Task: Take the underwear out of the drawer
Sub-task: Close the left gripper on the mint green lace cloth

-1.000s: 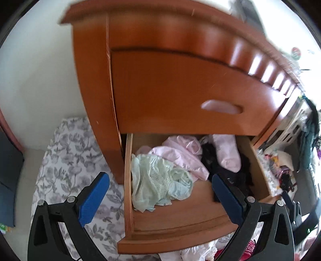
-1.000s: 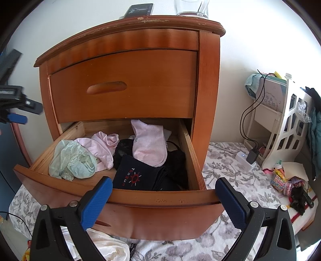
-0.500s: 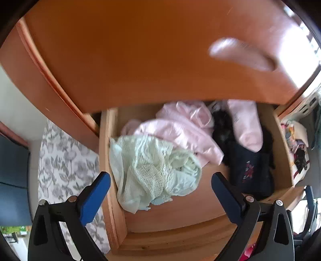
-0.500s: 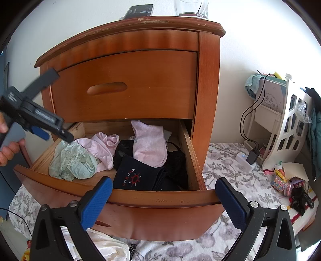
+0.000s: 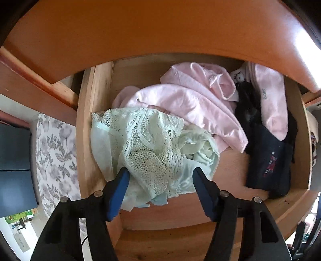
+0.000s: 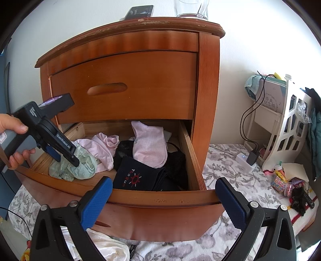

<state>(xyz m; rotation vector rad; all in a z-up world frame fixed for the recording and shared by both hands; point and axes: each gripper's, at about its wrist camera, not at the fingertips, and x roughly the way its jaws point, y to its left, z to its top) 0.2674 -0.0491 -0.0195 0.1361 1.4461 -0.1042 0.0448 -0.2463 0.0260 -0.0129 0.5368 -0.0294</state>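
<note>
A: Where was the underwear then?

B: The pale green lace underwear (image 5: 152, 144) lay crumpled inside the open lower drawer (image 6: 152, 197), at the end nearest the hand (image 6: 14, 140) that held the left gripper (image 5: 159, 174). It had not left the drawer.

A: And that gripper?

B: It pointed down into the drawer from above. Its jaws had just been closing, with the green lace bunched between them. The blue pads (image 5: 118, 192) sat against the cloth on either side, yet I could not tell whether they pressed it or only flanked it.

A: What else was in the drawer?

B: A pink garment (image 5: 192, 104) lay just beside the green piece, partly under its edge, toward the drawer's middle. Further along came a black heap with a dark navy item (image 6: 140, 176) bearing a red sun print, and a pink sock (image 6: 149, 143) draped over that heap toward the drawer's back.

A: The right gripper?

B: The right gripper (image 6: 163, 200) hung in front of the drawer's front panel, jaws spread wide with nothing between them, well apart from the clothes.

A: Anything above?

B: The upper drawer (image 6: 124, 86) stood closed directly over the open one, and a clear glass (image 6: 191, 9) stood on the nightstand's top.
</note>
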